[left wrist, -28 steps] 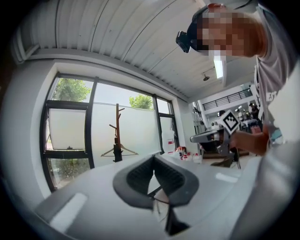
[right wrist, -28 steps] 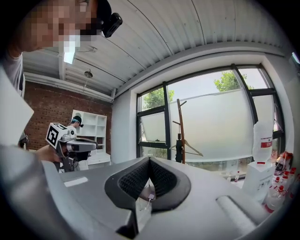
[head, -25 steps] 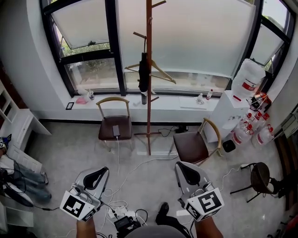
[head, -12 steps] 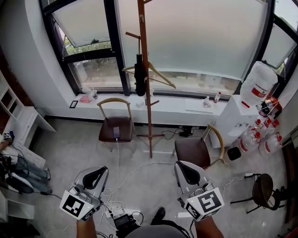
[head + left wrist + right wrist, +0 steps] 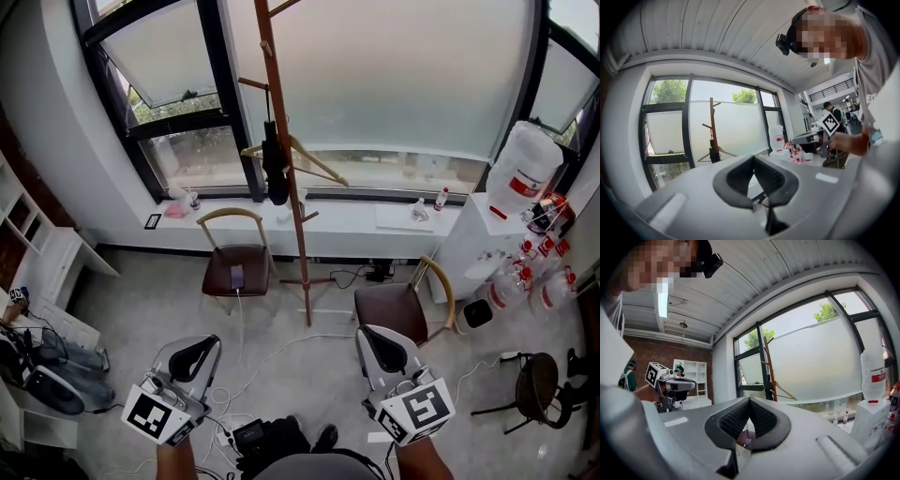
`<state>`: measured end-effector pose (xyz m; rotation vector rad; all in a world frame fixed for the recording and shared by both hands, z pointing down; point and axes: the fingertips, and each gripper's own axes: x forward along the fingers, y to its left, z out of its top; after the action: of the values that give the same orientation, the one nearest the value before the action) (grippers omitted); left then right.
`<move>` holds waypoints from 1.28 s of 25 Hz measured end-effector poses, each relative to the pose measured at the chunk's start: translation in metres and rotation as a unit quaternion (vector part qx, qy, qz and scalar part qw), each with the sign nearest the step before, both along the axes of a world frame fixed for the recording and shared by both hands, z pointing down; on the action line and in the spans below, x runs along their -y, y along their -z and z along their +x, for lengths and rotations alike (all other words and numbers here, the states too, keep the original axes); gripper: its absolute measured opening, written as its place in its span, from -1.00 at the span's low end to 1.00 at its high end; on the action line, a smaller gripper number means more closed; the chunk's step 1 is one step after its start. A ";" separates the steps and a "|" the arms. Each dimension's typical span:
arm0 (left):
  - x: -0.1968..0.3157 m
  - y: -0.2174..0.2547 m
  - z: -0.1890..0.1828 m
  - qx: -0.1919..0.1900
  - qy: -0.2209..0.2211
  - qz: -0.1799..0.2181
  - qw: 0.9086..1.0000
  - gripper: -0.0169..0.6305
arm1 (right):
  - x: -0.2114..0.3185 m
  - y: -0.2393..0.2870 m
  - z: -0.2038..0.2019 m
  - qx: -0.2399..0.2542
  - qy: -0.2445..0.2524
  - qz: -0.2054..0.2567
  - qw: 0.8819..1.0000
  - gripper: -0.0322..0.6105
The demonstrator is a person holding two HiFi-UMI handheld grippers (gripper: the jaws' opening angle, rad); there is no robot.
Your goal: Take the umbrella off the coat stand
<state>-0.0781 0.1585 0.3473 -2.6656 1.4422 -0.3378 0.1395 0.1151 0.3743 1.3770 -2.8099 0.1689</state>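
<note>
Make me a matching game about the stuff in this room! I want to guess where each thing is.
Things:
1. umbrella
2. big water bottle
3. small red-capped bottle

Places:
A. on the windowsill
B. on top of the white dispenser
C. hanging on the coat stand

Pairs: 1-C, 2-B, 3-A

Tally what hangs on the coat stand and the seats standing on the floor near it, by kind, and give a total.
Black umbrella: 1
Wooden hanger: 1
Brown-seated chairs: 2
Black stool: 1
Total: 5
</note>
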 end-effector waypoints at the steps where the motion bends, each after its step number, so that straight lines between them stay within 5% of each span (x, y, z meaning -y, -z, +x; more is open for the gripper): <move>1: 0.005 -0.001 0.000 -0.001 -0.003 0.000 1.000 -0.94 | 0.003 -0.002 0.000 -0.001 -0.002 -0.003 1.000 -0.89; 32: 0.244 -0.003 -0.080 -0.057 -0.149 0.029 0.987 -0.94 | 0.172 0.009 -0.084 -0.040 -0.141 0.000 0.989 -0.89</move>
<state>-0.1580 -0.0855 0.3501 -2.8349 1.0347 -0.1175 0.0553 -0.0567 0.3657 1.7355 -2.5395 0.1107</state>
